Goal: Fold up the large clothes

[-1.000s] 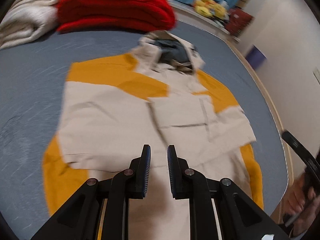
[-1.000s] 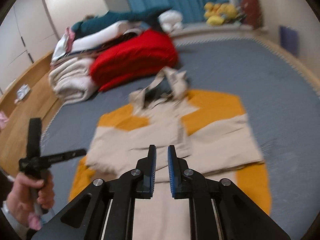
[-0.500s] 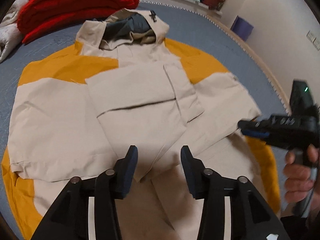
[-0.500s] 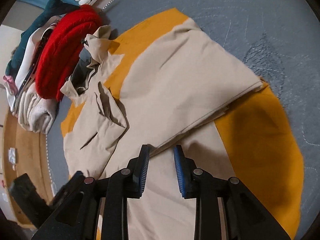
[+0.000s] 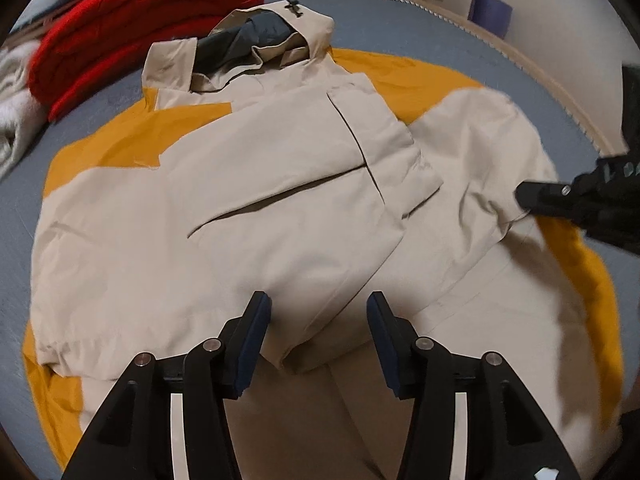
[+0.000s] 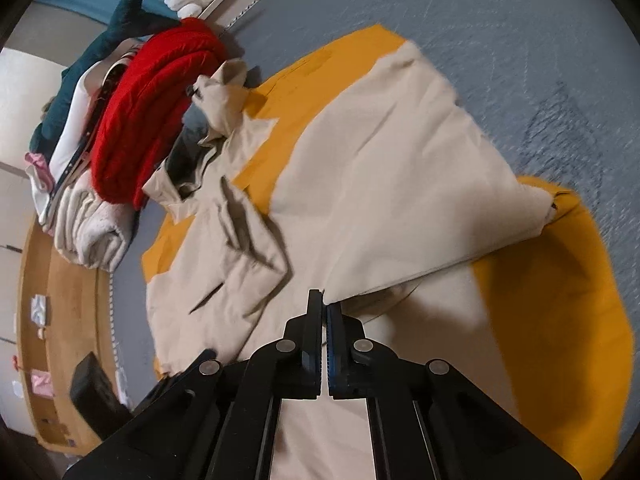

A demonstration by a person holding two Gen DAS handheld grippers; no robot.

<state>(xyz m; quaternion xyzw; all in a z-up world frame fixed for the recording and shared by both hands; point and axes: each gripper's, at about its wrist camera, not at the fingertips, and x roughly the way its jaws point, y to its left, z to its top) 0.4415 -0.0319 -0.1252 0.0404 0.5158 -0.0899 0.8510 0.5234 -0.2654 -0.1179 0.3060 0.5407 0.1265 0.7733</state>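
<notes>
Beige jacket (image 5: pixel 280 184) sleeves folded in, body fold left; right hand-held gripper (image 6: pixel 324 308) pinches a sleeve, left hand-held gripper (image 5: pixel 318 320) gapes empty.

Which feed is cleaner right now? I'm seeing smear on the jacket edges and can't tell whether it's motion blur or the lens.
Left wrist view: jacket centre sharp, right gripper and nearby sleeve smeared, so motion. Right wrist view: right gripper crisp, grey mat streaked; fisheye bends both rims.
</notes>
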